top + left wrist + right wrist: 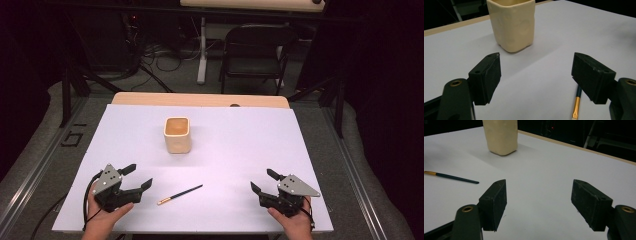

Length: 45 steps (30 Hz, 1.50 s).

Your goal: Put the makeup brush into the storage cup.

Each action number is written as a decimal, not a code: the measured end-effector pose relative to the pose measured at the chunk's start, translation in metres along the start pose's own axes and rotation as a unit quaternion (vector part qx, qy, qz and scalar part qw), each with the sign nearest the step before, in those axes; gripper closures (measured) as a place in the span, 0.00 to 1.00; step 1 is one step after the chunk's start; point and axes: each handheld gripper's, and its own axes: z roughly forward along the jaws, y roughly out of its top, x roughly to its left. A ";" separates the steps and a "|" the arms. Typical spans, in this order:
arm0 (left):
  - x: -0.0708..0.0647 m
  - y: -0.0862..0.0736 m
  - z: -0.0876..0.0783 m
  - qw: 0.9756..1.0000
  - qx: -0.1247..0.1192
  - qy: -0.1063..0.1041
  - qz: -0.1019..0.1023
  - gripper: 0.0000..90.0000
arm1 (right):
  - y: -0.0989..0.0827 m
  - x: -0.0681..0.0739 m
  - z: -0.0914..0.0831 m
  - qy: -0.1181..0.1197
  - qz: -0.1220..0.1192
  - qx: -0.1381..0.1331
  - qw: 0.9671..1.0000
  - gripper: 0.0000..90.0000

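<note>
Two claws apart and empty, left claw point(139, 176), right claw point(262, 181), paintbrush point(180, 194) lying between, cream cup point(177, 135) beyond.

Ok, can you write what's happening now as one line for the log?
left gripper: open, empty | right gripper: open, empty | paintbrush: flat on white sheet, between grippers | cream cup: upright, beyond brush

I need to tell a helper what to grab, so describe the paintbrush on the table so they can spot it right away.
On the white table, look near the front edge, between the left gripper and the right gripper. The paintbrush lies flat there: thin, dark handle, gold band, unlike the squat cream cup standing behind it.
</note>
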 end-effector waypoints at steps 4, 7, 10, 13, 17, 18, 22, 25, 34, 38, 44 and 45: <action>0.000 0.001 0.000 1.000 0.000 0.001 -0.001 0.27 | -0.001 0.000 0.002 0.002 -0.005 0.003 1.000 0.31; -0.001 0.000 0.003 1.000 0.001 -0.004 -0.006 0.27 | -0.001 -0.001 0.003 0.000 -0.001 0.006 1.000 0.31; -0.002 0.000 0.005 1.000 0.013 -0.005 0.002 0.27 | -0.001 -0.001 0.004 0.003 -0.003 0.008 1.000 0.31; -0.003 0.000 0.005 1.000 0.019 -0.005 0.003 0.27 | 0.000 0.000 0.005 0.005 -0.010 0.012 1.000 0.31; -0.003 0.001 0.006 1.000 0.028 -0.005 -0.005 0.27 | 0.000 0.001 0.007 0.004 -0.010 0.012 1.000 0.31; -0.003 0.001 0.006 1.000 0.028 -0.005 -0.005 0.27 | -0.001 0.001 0.007 0.004 -0.010 0.013 1.000 0.31; -0.001 0.003 0.006 0.999 0.032 0.002 -0.003 0.27 | 0.000 0.002 0.007 0.003 -0.013 0.014 1.000 0.31; 0.000 0.004 0.005 0.999 0.033 0.003 -0.003 0.27 | 0.000 0.003 0.007 0.004 -0.014 0.015 1.000 0.31; 0.004 0.007 0.001 0.999 0.031 0.013 -0.012 0.27 | -0.001 0.003 0.003 0.007 -0.017 0.013 1.000 0.31; 0.006 0.008 0.002 0.999 0.035 0.009 -0.015 0.27 | -0.001 0.002 0.003 0.007 -0.015 0.016 1.000 0.31; 0.008 0.013 0.003 0.998 0.054 0.002 -0.013 0.27 | -0.001 0.002 0.004 0.007 -0.014 0.018 1.000 0.31; 0.008 0.013 0.003 0.998 0.054 0.002 -0.013 0.27 | -0.001 0.002 0.004 0.007 -0.014 0.018 1.000 0.31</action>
